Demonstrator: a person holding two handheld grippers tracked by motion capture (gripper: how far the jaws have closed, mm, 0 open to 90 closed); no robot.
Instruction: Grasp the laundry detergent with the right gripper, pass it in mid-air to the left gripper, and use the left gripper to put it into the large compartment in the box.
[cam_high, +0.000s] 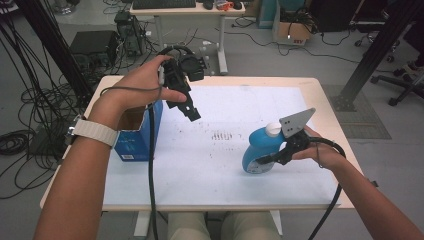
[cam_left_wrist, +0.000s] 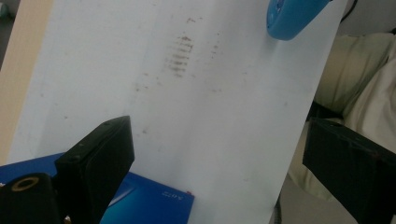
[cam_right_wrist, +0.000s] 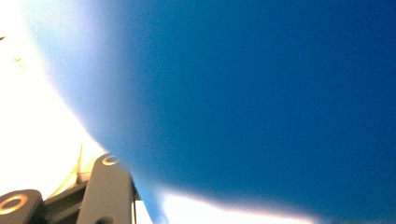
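Note:
A blue bottle (cam_high: 259, 152) with a white cap stands on the white mat (cam_high: 200, 170) at the right. My right gripper (cam_high: 271, 159) comes in from the right and is shut on the bottle's lower body. In the right gripper view the blue bottle (cam_right_wrist: 261, 93) sits pressed up close, with one black finger (cam_right_wrist: 105, 186) beside it. My left gripper (cam_high: 189, 107) is held up in the air beside an open blue box (cam_high: 137, 135) at the left. Its jaws stand wide open with nothing between them. The left gripper (cam_left_wrist: 219, 158) looks down on the mat, the blue box (cam_left_wrist: 154, 200) and the bottle's base (cam_left_wrist: 292, 16).
Dark smudges (cam_high: 222, 135) mark the middle of the mat. The wooden table's edge (cam_high: 330, 105) runs round the mat. Beyond it stand a desk (cam_high: 190, 10), a cardboard box (cam_high: 292, 32), black frame posts and many floor cables (cam_high: 30, 100). The person's legs (cam_high: 225, 227) are at the front edge.

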